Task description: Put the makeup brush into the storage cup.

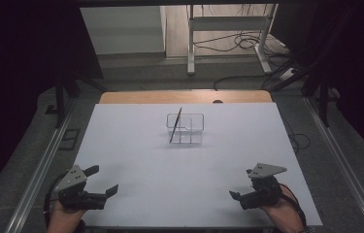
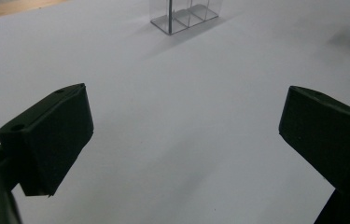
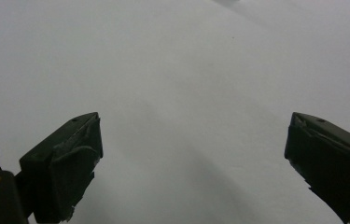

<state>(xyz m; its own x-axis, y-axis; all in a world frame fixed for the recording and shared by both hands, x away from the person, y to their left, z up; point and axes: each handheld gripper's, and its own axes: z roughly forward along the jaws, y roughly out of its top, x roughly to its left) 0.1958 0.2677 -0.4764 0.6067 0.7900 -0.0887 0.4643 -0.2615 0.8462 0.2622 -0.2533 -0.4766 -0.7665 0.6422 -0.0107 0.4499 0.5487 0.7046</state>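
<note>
We hold the left claw (image 1: 103, 179) gaping wide over the white desk (image 1: 136, 145), gripping nothing; the right claw (image 1: 241, 188) gapes wide too, empty; the clear divided box (image 1: 185, 128) (a dark card leans against it) stands well ahead, between both claws.

Dim room – grey floor (image 1: 136, 73), white metal stand (image 1: 228, 29), loose cables (image 1: 247, 43)
</note>
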